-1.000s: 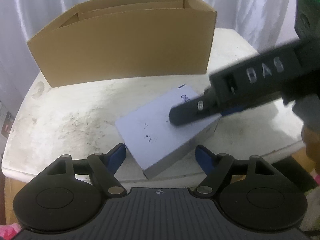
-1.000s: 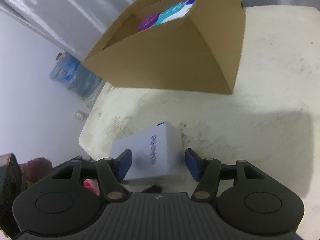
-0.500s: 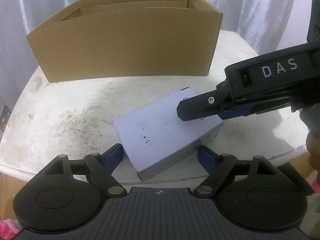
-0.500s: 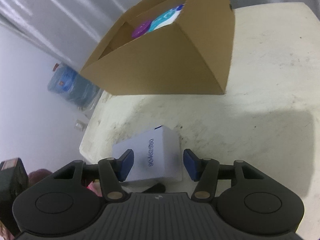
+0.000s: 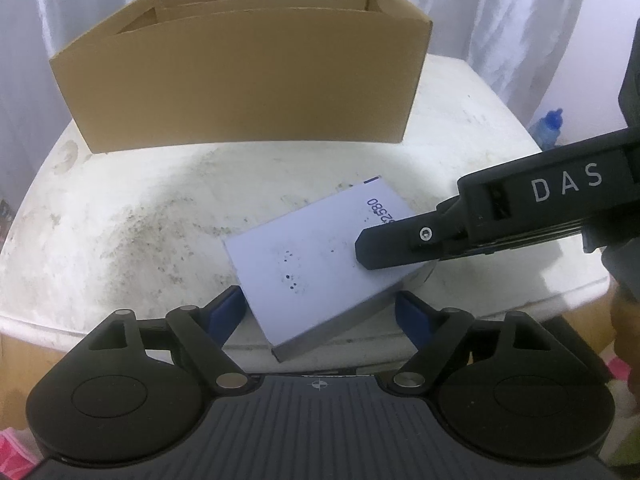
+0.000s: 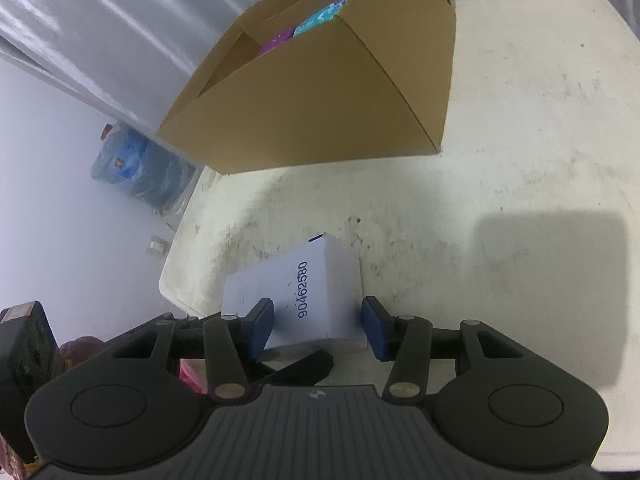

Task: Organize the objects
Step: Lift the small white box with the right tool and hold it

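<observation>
White box [image 5: 316, 264] lies flat near the table's [image 5: 120, 220] front edge, one corner overhanging the edge toward the left gripper. Long axis runs diagonally: near corner at the left gripper, far end with the printed number toward the right side and the cardboard box [image 5: 240, 80].

Cardboard box stands well apart behind it, open top, some colourful items already inside in the right wrist view.

Right gripper [image 6: 318, 328] is the one on the job: it comes in from the right across the box's numbered end, fingers straddling it. Jaws are closing with the box between them. One blue pad looks at or on the top face, the other just beside the side face with a sliver of gap. No firm pinch yet, as far as the frames show.

Left gripper [image 5: 320, 316] sits spread wide either side of the overhanging corner, pads clear of it, holding nothing.

Likely next: right finishes the clamp, lifts, carries up and back into the cardboard box.
</observation>
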### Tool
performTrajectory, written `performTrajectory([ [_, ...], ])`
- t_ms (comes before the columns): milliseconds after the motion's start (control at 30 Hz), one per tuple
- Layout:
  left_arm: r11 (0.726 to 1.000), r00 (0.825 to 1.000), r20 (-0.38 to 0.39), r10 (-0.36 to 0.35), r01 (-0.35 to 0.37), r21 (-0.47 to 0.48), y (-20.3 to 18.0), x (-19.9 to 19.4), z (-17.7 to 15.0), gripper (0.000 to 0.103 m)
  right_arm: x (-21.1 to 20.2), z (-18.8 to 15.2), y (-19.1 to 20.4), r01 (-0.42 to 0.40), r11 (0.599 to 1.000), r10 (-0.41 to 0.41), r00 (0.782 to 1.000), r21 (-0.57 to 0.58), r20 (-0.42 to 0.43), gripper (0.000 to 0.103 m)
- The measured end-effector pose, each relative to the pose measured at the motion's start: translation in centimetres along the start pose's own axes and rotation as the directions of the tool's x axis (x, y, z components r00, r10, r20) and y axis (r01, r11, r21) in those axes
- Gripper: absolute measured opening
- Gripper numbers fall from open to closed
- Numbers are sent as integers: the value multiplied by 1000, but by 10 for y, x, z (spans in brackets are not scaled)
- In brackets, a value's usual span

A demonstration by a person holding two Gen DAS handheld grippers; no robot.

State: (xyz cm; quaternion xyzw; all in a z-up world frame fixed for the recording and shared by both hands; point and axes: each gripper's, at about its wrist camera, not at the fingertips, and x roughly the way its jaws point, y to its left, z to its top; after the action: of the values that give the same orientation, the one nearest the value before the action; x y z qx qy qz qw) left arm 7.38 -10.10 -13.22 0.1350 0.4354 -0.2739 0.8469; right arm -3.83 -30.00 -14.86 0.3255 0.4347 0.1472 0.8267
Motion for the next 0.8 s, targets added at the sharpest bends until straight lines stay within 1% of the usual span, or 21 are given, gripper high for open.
performTrajectory([
  [67,1000,1000,2,-2,2,-1,0,-1,0,84,-1,1,1,4,1000,-4,1000,0,2,52],
  [167,1000,1000,3,-13,13,-19,2,2,4,84,-2,3,0,21,1000,-21,999,0,30,50],
  [267,1000,1000,5,-13,13,-12,3,3,4,84,0,3,0,23,1000,-22,999,-7,31,50],
  [500,1000,1000,17,3,-2,-15,-2,2,1,84,2,1,5,38,999,-37,998,-35,42,52],
  [633,1000,1000,15,4,-3,-27,-3,2,2,84,1,-2,11,58,996,-55,997,-71,55,52],
  [800,999,1000,12,6,-6,-34,-3,2,3,84,0,-2,13,65,995,-61,996,-80,59,53],
])
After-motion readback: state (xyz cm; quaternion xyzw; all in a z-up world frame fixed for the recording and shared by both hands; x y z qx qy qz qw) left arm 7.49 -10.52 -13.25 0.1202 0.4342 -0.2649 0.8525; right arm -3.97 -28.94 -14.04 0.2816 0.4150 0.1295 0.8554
